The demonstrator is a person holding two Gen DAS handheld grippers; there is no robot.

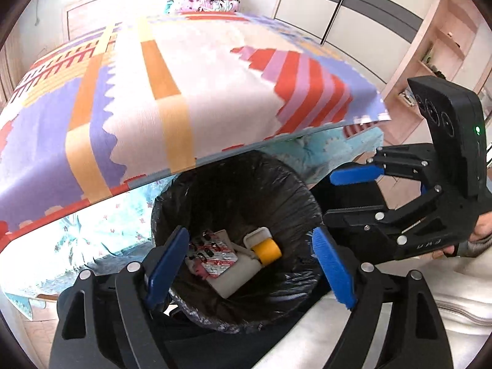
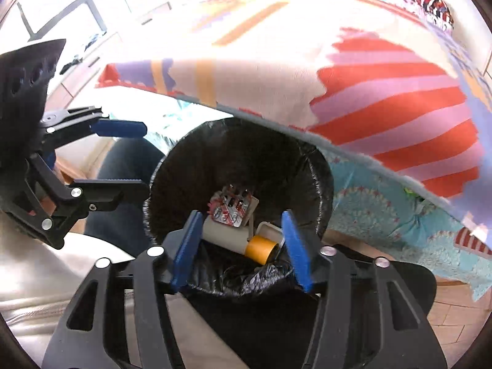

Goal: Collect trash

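- The left gripper (image 1: 250, 269) hung above the trash bin (image 1: 276, 184), its blue fingers (image 1: 166, 267) spread wide with nothing between them.
- The right gripper (image 2: 243, 250) hovered over the same bin from the other side, its jaws likewise wide and holding nothing.
- The bin, lined with a black bag (image 2: 255, 279), stood just beside a bed under a patterned blanket (image 1: 172, 98).
- Inside the bin lay a yellow tape roll (image 1: 267, 251), a pale tube (image 2: 226, 237) and a silver blister pack (image 1: 216, 256) with red print, all touching at the bottom.
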